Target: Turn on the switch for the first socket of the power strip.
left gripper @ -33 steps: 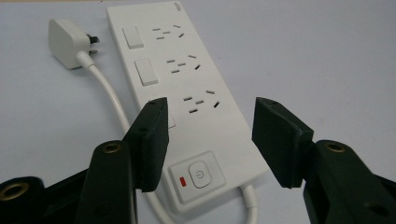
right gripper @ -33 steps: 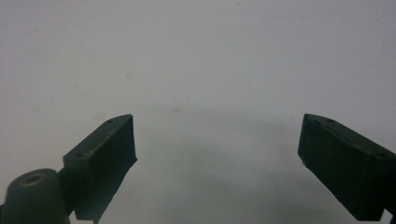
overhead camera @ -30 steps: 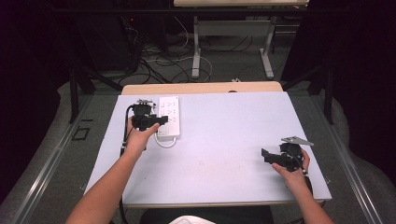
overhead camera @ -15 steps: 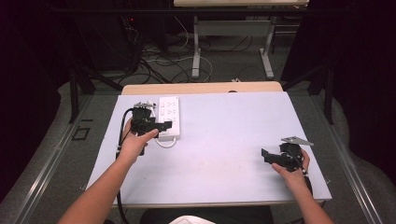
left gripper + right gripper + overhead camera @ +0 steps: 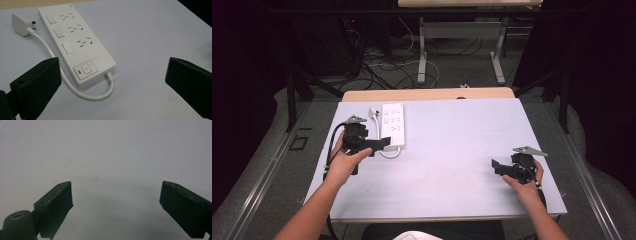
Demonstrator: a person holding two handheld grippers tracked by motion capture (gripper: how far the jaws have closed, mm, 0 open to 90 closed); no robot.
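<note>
A white power strip [image 5: 393,125] lies on the pale table [image 5: 452,150] at the back left, its short cable [image 5: 389,152] looping to a white plug [image 5: 373,113] beside it. My left gripper [image 5: 383,143] hovers at the strip's near end, open and empty. In the left gripper view the strip [image 5: 77,47], with several sockets, switches and a power button, lies just ahead between the wide-apart jaws of the left gripper [image 5: 113,72]; the plug [image 5: 22,24] rests at the far left. My right gripper [image 5: 497,167] is open near the front right, over bare table [image 5: 105,157], its jaws [image 5: 116,193] spread.
A wooden strip [image 5: 427,94] borders the table's far edge. Beyond it are table legs [image 5: 422,55] and cables [image 5: 382,65] on the floor. Dark curtains stand on both sides.
My left gripper has drawn back toward the person and a little left, from over the strip to its near end. The right gripper has not moved.
</note>
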